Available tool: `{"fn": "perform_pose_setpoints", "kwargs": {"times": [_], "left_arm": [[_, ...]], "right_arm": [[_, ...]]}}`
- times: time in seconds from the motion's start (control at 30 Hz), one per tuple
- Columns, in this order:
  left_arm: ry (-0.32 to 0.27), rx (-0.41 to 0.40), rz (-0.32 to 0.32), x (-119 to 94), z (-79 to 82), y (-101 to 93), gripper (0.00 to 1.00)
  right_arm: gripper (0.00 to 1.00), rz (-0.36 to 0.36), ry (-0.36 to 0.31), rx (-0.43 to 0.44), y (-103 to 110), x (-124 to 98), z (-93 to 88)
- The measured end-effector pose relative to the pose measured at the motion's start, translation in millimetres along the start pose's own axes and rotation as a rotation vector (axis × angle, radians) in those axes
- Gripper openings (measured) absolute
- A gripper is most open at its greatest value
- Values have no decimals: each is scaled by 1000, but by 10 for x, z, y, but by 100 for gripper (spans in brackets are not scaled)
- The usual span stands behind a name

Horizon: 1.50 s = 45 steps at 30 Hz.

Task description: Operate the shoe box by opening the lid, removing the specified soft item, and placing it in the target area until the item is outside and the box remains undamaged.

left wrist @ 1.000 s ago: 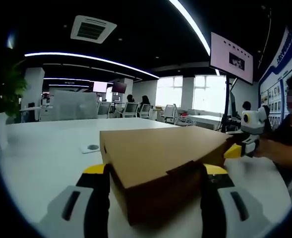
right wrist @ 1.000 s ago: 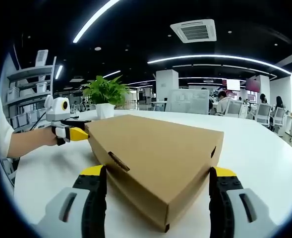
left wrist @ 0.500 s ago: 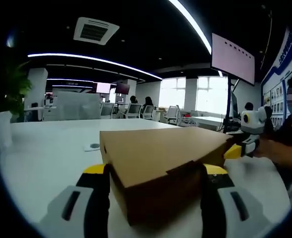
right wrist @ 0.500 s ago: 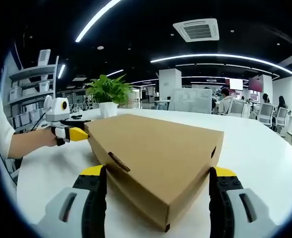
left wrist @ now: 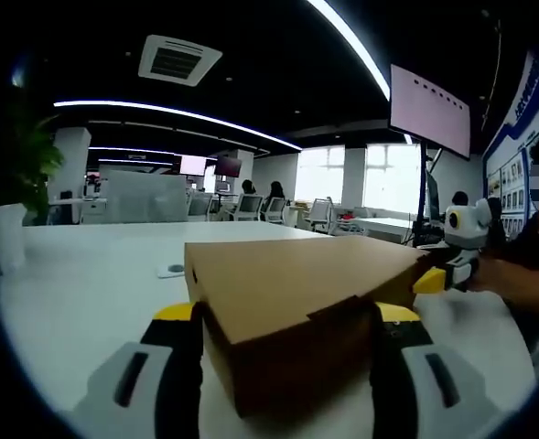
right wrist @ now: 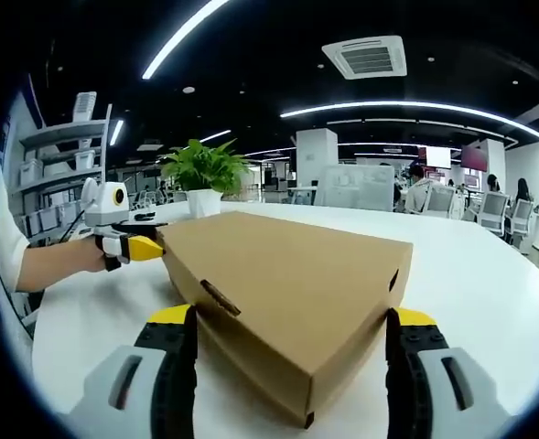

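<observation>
Two grippers are bracketing one closed shoe box sitting on a white table, bare surface spreading toward 9 o'clock. Left gripper and right gripper are each standing spread, jaws straddling opposite corners. Cardboard plain brown, matte, lid down.

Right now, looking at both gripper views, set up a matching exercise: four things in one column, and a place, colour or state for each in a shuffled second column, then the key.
1. shoe box
2. potted plant
3. left gripper
4. screen

A. green leaves, white pot
B. open, jaws either side of a box corner
C. brown cardboard, lid closed
D. raised above the room

Pairs: 1-C, 2-A, 3-B, 4-D
</observation>
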<state>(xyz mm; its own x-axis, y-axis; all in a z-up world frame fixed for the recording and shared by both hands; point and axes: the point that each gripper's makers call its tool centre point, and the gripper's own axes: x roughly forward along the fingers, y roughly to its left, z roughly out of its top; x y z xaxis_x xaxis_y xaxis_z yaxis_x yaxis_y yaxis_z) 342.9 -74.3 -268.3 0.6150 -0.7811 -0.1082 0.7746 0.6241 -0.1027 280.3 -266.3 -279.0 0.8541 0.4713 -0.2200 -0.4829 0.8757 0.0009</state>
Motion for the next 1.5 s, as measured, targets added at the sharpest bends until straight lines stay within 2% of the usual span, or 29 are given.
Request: {"fn": "perform_pose_setpoints", "kwargs": {"times": [0.3, 0.5, 1.23, 1.5], "left_arm": [[-5, -3, 14, -33, -8, -206, 76], [-7, -4, 27, -80, -25, -265, 76], [-24, -13, 68, -265, -35, -389, 76], [-14, -14, 94, -333, -56, -385, 76]], "right_arm": [[86, 0, -5, -1, 21, -36, -10], [86, 10, -2, -5, 42, -60, -7], [87, 41, -3, -7, 156, -125, -2], [86, 76, 36, -25, 188, -142, -15]]}}
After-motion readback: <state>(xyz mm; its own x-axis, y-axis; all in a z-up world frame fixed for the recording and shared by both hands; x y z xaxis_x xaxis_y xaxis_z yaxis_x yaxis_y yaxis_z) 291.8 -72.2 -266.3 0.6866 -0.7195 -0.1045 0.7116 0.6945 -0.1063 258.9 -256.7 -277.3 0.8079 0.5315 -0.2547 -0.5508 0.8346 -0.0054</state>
